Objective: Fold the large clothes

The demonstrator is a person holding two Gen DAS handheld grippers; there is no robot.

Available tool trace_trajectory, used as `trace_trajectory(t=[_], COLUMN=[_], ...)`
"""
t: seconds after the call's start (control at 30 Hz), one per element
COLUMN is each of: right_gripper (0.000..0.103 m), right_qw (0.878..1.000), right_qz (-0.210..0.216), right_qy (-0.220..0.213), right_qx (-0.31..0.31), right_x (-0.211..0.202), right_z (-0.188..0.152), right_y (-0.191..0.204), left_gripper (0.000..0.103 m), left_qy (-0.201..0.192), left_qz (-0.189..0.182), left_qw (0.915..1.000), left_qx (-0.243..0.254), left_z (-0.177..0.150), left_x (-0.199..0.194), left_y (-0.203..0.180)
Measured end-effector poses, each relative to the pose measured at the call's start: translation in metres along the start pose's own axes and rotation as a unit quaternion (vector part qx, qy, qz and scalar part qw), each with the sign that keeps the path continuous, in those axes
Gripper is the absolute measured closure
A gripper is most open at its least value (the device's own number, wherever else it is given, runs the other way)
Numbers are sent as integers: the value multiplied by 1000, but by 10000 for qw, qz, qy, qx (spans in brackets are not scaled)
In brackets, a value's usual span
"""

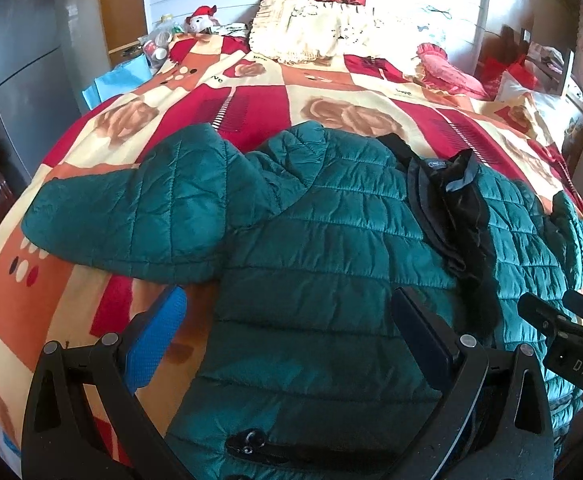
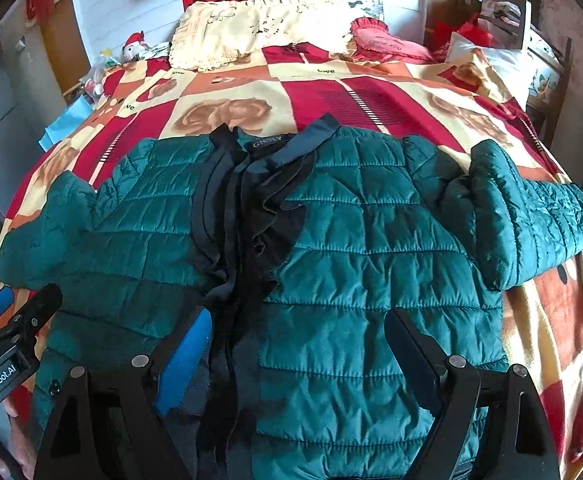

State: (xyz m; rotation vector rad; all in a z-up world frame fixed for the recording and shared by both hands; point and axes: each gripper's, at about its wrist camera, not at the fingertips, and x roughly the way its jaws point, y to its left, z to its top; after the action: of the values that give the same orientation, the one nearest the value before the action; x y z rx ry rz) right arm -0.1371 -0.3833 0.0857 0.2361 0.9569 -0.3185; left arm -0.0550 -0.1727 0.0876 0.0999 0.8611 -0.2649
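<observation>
while spread flat and front-up on a red, orange and cream bedspread [image 2: 371, 96], green quilted jacket [image 2: 371, 248] directly ahead of both tools, black lining [image 2: 247, 216] showing along its open front. left gripper [image 1: 291, 344] wide open, gripping nothing, over the jacket's left edge below a folded-in sleeve [image 1: 131, 216]. right gripper [image 2: 299, 360] likewise wide open, empty, over the jacket's lower front. pillows [image 2: 251, 32] far beyond.
</observation>
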Motion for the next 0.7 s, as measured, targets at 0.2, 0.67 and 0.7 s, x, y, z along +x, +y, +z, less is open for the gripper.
trace_trajectory(t=[0.2,0.67,0.7], right_gripper=[16,16,16], right_qw=[10000,9999,9998], right_qz=[14,-32,-20], right_qy=[-8,159,181], right_qx=[-12,-47,-58], right_x=[6,35,37], right_z=[1,5,5], right_y=[8,19,20], left_gripper=[0,0,0], left_qy=[44,35,31], left_qz=[82,333,364], left_qw=[10000,9993,9991], left_qx=[-26,-175,-208], left_z=[1,6,6], left_x=[7,15,15], left_y=[6,40,45])
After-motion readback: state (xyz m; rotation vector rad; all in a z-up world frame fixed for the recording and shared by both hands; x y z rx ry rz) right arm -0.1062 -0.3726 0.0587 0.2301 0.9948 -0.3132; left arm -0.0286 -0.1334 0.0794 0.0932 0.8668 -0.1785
